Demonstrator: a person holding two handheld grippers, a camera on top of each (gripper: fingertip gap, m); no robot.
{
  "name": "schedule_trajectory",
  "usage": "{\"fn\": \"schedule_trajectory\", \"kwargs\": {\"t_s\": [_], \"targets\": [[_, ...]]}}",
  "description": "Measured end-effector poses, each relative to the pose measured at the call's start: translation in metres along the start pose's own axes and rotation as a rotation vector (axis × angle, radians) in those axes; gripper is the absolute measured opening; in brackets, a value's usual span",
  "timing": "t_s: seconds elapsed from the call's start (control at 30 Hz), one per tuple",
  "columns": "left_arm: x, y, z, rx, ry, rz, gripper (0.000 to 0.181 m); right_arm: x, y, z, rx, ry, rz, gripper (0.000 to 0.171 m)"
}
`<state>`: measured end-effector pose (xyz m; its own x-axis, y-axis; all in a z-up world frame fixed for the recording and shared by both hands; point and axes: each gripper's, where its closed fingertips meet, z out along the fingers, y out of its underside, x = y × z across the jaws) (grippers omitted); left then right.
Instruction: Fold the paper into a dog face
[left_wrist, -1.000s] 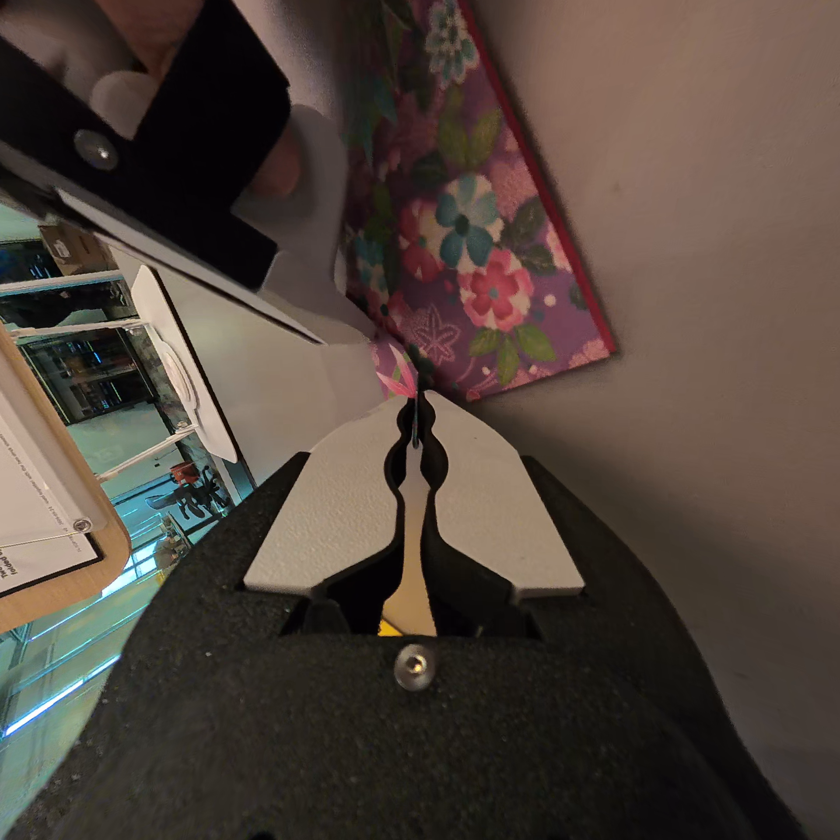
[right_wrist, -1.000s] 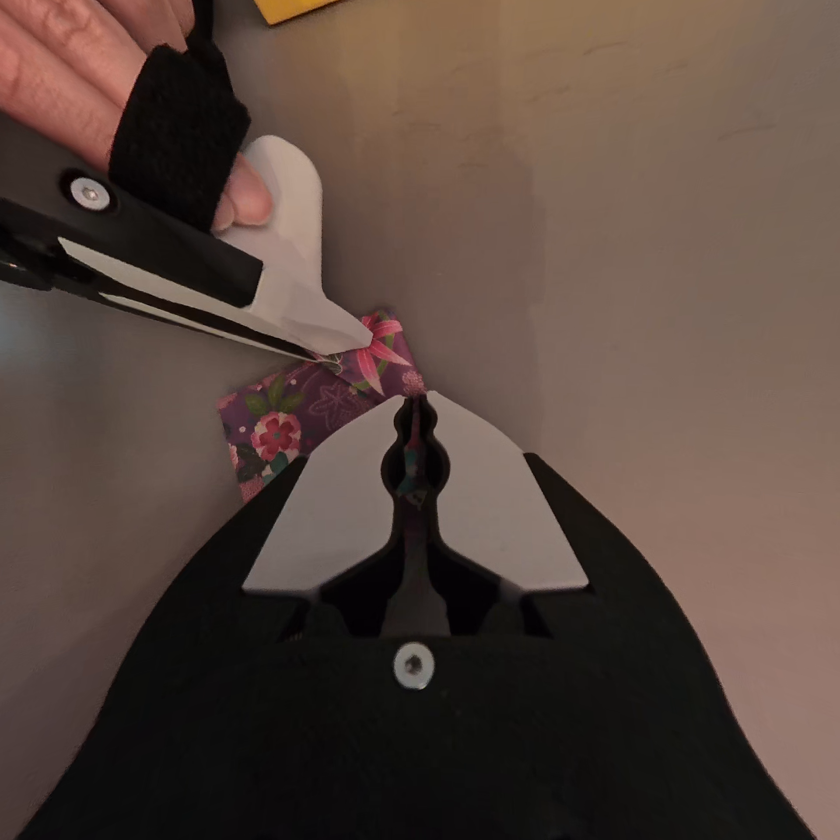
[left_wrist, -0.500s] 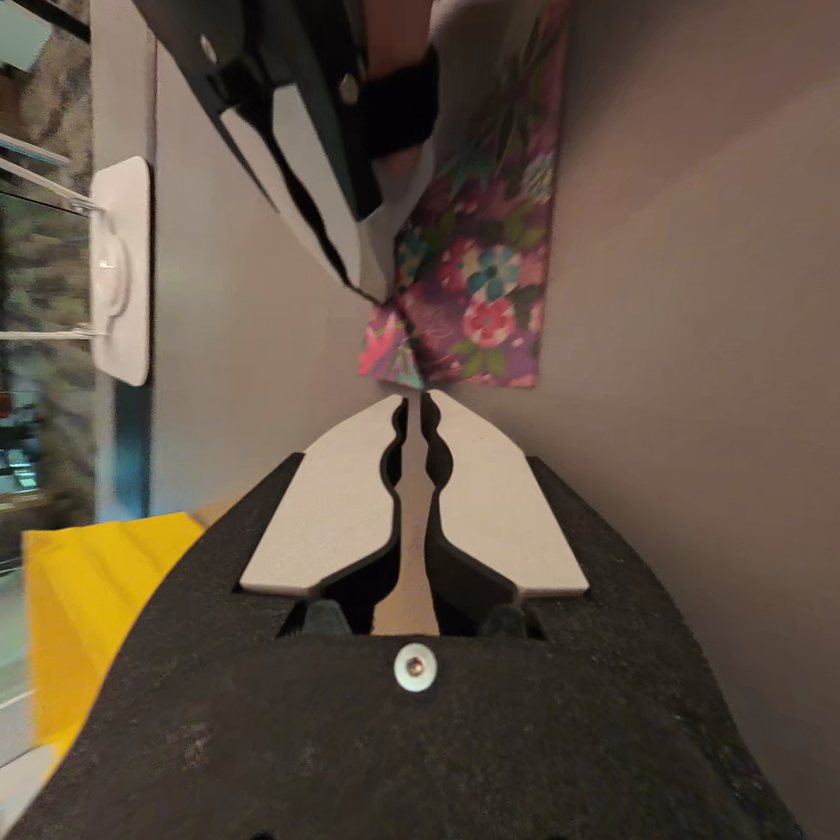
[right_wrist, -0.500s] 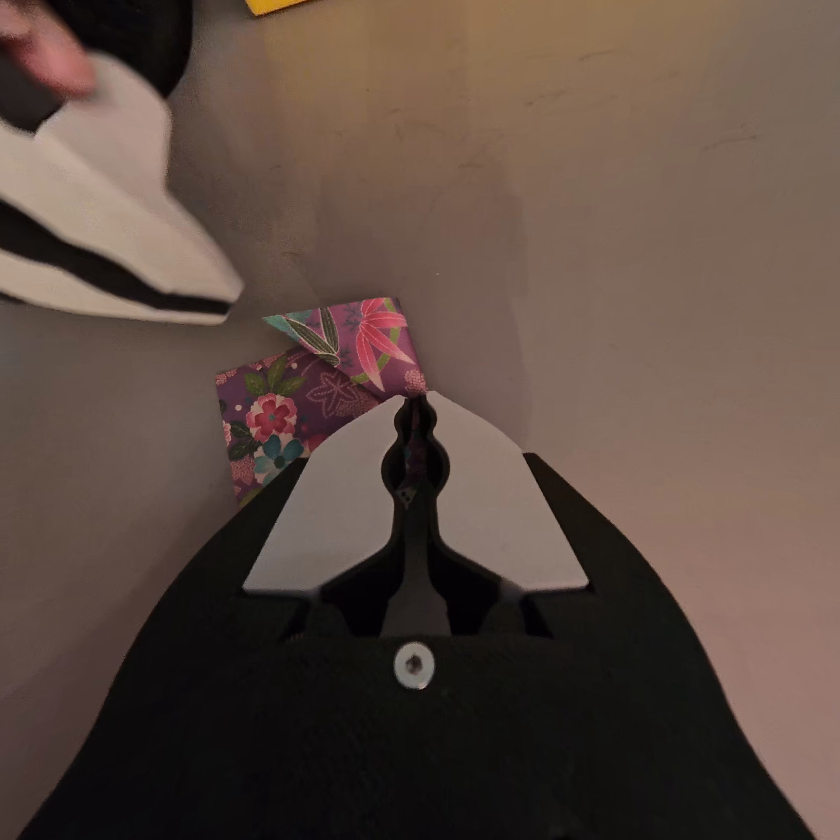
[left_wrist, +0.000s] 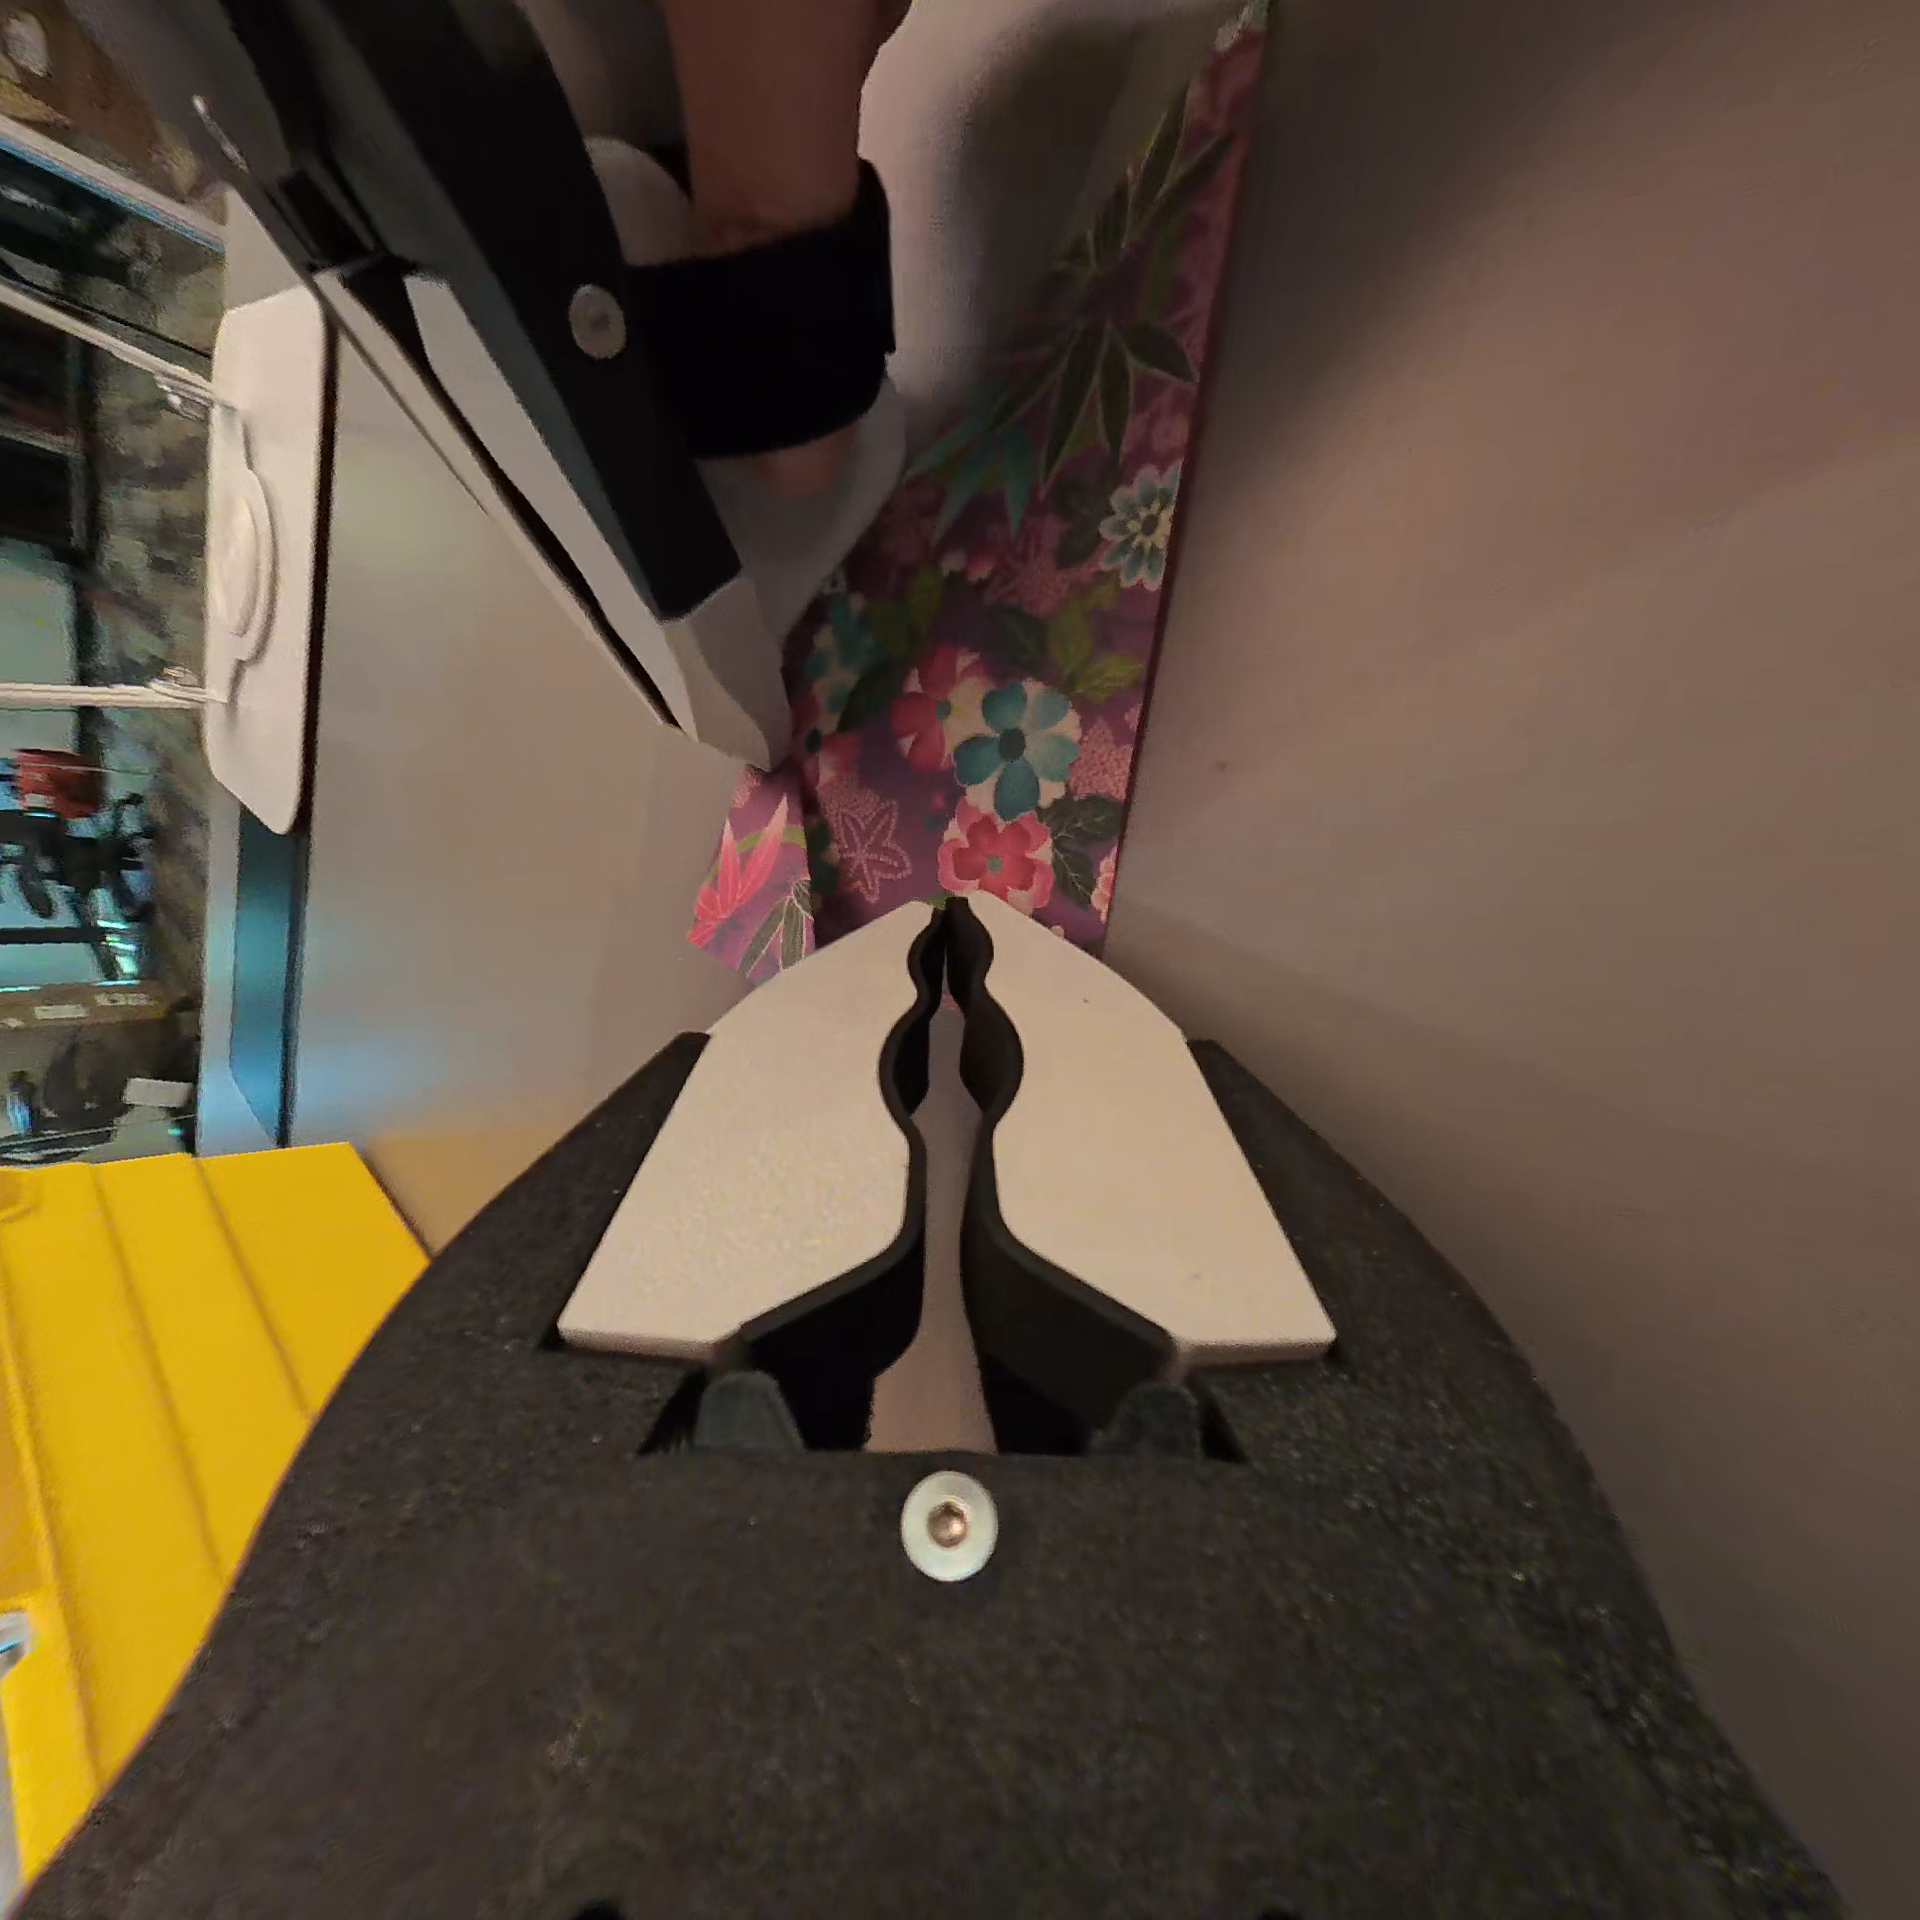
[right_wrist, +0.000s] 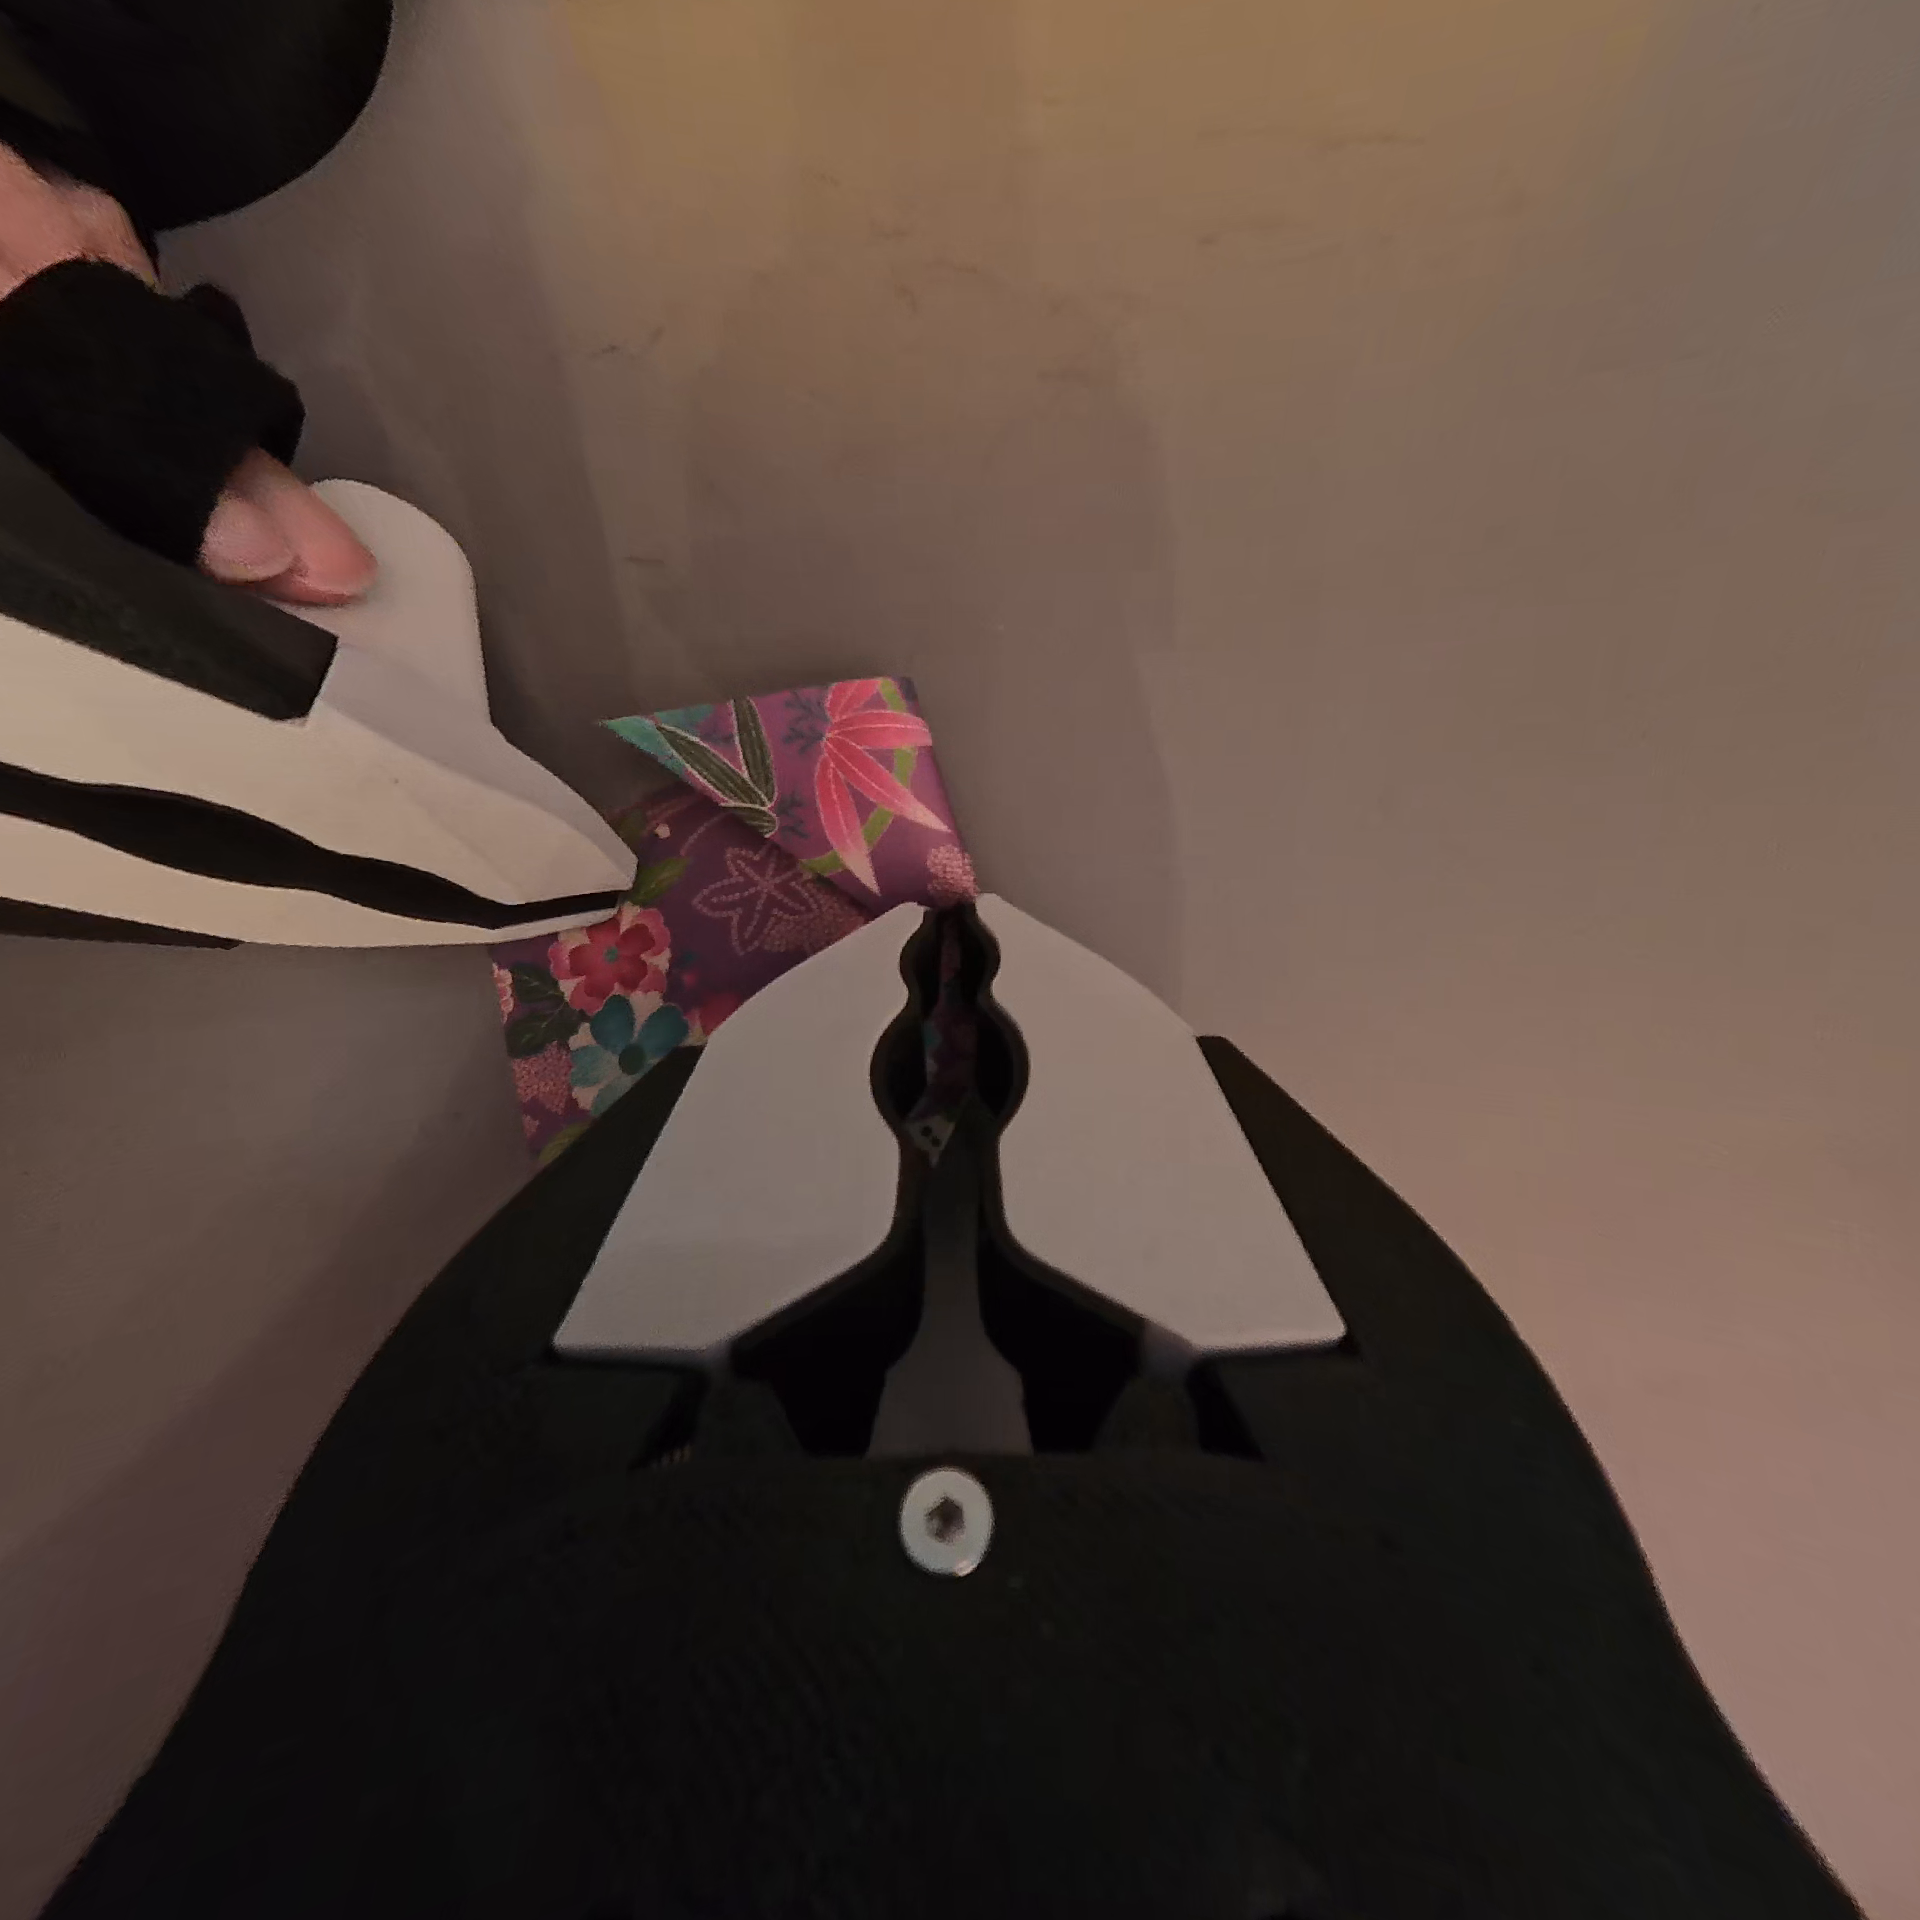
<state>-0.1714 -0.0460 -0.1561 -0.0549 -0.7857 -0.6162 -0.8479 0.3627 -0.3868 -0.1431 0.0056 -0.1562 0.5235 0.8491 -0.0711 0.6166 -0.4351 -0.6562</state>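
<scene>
Left wrist view: floral origami paper (left_wrist: 997, 727), purple w/ pink and teal flowers, lies flat on the grey table (left_wrist: 1558, 727). Long axis runs away from the camera, near end just past the fingertips, far end toward the top edge. A small folded flap (left_wrist: 753, 883) sticks out at its near-left corner. Left gripper (left_wrist: 951, 906) has its tips together at the paper's near edge; whether paper is caught between them can't be told here. Right gripper (left_wrist: 750, 750) comes in from upper left, a person's hand (left_wrist: 769, 135) w/ a black strap behind it, tips closed and on the paper just above the flap. Yellow object (left_wrist: 156, 1403) at lower left, white flat stand (left_wrist: 260, 582) at the table's left edge.

Right wrist view: the paper (right_wrist: 665, 966) sits left of and under the right gripper (right_wrist: 948, 906). Folded flap (right_wrist: 831, 779) stands up just beyond the tips, pointing up-right. Jaws nearly closed, a strip of the paper visible in the slot between them, so it's pinched. Left gripper (right_wrist: 613, 894) enters from the left, tips together, touching the paper's left part; grip unclear. A finger (right_wrist: 291, 540) rests on its white paddle. Table (right_wrist: 1455, 520) bare to the right.
</scene>
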Motion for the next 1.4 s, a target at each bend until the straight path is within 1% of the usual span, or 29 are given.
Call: {"fn": "schedule_trajectory", "kwargs": {"t_s": [0.17,0.5,0.67,0.77,0.87,0.9,0.97,1.07,1.13,1.23,1.4], "targets": [[0.0,0.0,0.0,-0.002,-0.071,0.045,0.0,0.0,-0.002,0.001,-0.012,0.045,-0.034,0.006],[-0.001,0.0,0.0,-0.016,-0.066,-0.05,0.0,-0.004,-0.008,0.006,-0.021,0.178,-0.161,0.002],[-0.001,0.0,0.0,-0.002,-0.071,-0.084,0.0,-0.005,-0.009,0.007,-0.006,0.166,-0.122,0.002],[-0.005,0.0,-0.006,0.034,-0.052,-0.177,0.0,-0.005,-0.009,0.008,0.009,0.148,-0.11,0.002],[-0.033,-0.002,-0.026,0.132,-0.081,-0.321,0.0,-0.005,-0.009,0.008,0.015,0.14,-0.106,0.002],[-0.042,-0.002,-0.03,0.152,-0.066,-0.354,0.0,-0.005,-0.01,0.008,0.018,0.136,-0.105,0.002],[-0.047,-0.003,-0.029,0.158,0.029,-0.375,0.0,-0.006,-0.01,0.009,0.026,0.128,-0.101,0.002],[-0.049,-0.001,-0.012,0.125,0.113,-0.332,0.0,-0.006,-0.01,0.009,0.036,0.11,-0.09,0.002],[-0.043,0.007,0.002,0.069,0.165,-0.281,0.0,-0.006,-0.01,0.009,0.045,0.097,-0.084,0.003],[-0.037,0.022,0.015,0.0,0.197,-0.222,0.0,-0.007,-0.01,0.009,0.052,0.08,-0.09,0.003],[-0.033,0.026,0.016,0.015,0.253,-0.262,0.0,-0.008,-0.01,0.009,0.06,0.057,-0.082,0.003]]}}
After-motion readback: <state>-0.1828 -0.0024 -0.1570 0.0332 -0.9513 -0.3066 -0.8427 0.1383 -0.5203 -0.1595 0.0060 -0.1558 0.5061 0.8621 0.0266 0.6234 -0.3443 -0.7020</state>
